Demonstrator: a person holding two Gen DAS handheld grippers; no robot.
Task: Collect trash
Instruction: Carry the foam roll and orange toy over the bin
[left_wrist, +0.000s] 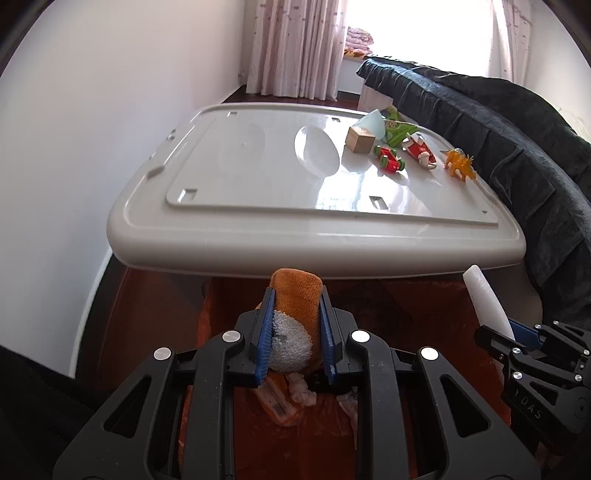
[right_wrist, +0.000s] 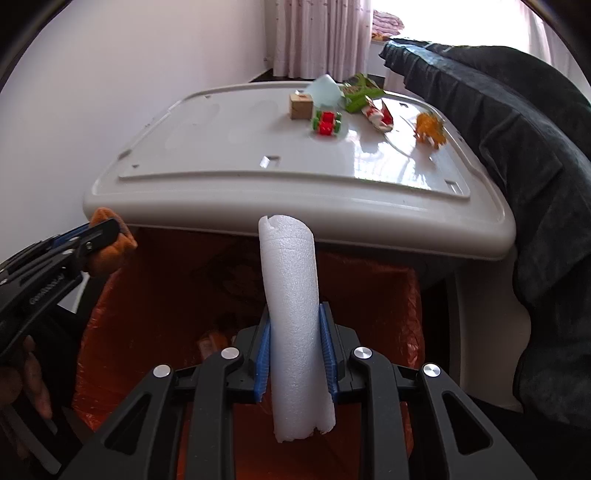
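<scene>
the left gripper (left_wrist: 295, 325) is closed on an orange and white cloth (left_wrist: 295, 306), held above the orange-lined trash bag (left_wrist: 280, 435) directly below it. the right gripper (right_wrist: 295, 343) is clamped on a white foam roll (right_wrist: 291, 314), which stands upright between its pads over the same bag (right_wrist: 369, 280). ahead of both grippers, the grey bench (left_wrist: 229, 177) carries a cardboard box (left_wrist: 360, 139), a red toy car (left_wrist: 388, 158), wrappers and an orange dinosaur (left_wrist: 460, 164).

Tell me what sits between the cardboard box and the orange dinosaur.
The red toy car and a red-white wrapper on the lid, clearest in the left wrist view.
</scene>
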